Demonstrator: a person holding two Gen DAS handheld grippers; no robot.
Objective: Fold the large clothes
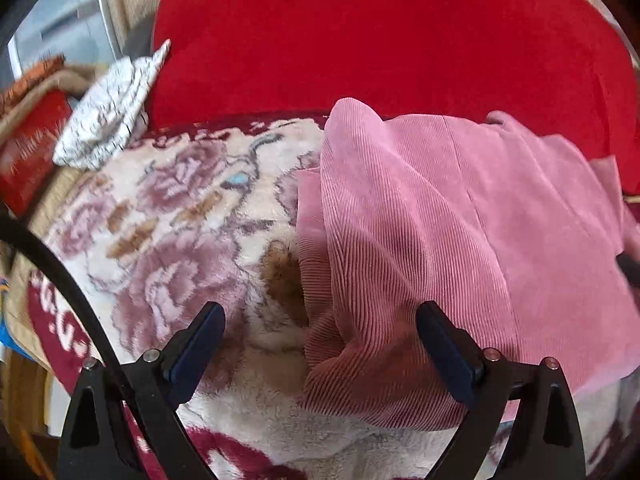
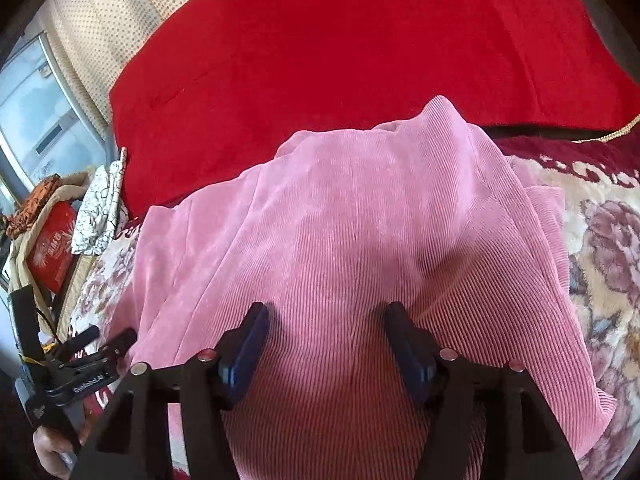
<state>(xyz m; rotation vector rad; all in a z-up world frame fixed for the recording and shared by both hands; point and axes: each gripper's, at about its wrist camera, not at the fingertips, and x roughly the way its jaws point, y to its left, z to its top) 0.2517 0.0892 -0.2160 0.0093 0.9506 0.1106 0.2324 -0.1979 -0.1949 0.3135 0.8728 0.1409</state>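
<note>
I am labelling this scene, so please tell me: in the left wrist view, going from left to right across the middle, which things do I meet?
Red box → white crackle-patterned cloth → floral blanket → pink corduroy garment. The red cushion lies behind them all, so it has no clear place in the order.

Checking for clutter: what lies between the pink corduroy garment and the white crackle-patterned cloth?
Only the floral blanket. In the left wrist view, the pink corduroy garment and the white crackle-patterned cloth have nothing else between them.
</note>
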